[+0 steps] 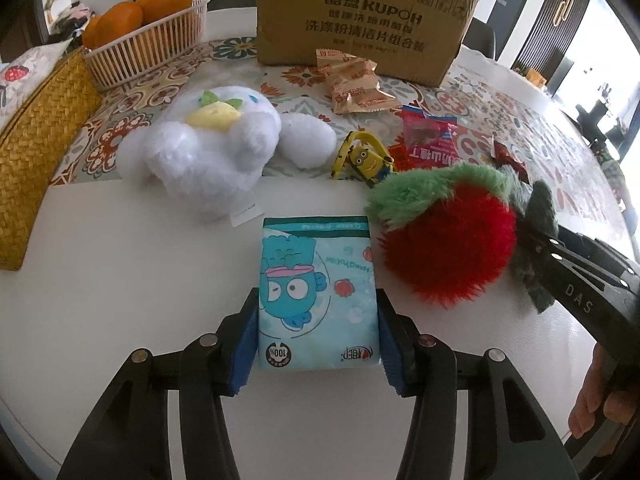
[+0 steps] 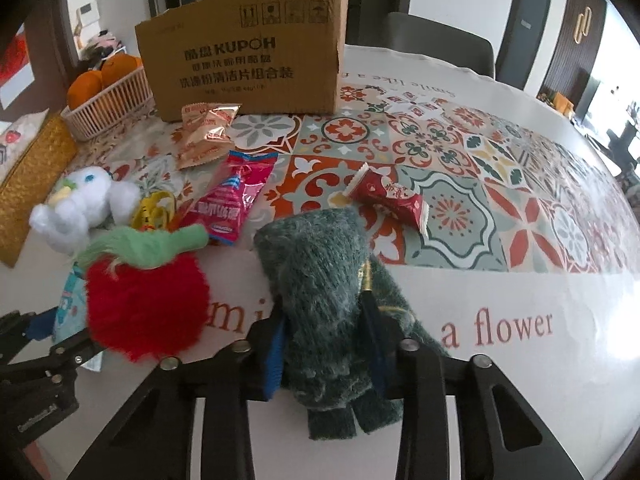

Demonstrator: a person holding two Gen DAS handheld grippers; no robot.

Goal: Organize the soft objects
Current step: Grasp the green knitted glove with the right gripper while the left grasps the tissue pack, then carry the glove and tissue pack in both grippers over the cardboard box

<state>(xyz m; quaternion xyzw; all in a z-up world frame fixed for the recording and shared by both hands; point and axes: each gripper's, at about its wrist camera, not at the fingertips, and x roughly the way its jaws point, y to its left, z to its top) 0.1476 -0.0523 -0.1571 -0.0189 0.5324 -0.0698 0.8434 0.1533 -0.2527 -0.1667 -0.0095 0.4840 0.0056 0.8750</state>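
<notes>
The pick-up step is in hand on both sides. Nearest in the left wrist view, the left gripper (image 1: 318,334) has its fingers pinching the blue tissue pack (image 1: 316,296), which lies flat on the white worktop (image 1: 120,280). In the right wrist view, the right gripper (image 2: 326,354) has its fingers pressed into the dark green knitted glove (image 2: 320,312), also lying on the worktop.

The next move, as I judge it, calls for lifting both clear without dragging the red furry plush (image 1: 448,240), which sits at two o'clock from the pack and touches the glove.

Farther off, at eleven o'clock, lies the white plush toy (image 1: 208,148). Beyond it a slatted basket (image 1: 148,48) holds oranges (image 1: 120,20). At twelve o'clock stands the cardboard box (image 1: 360,20), probably the destination; its inside is hidden, so I cannot tell what it holds.
</notes>
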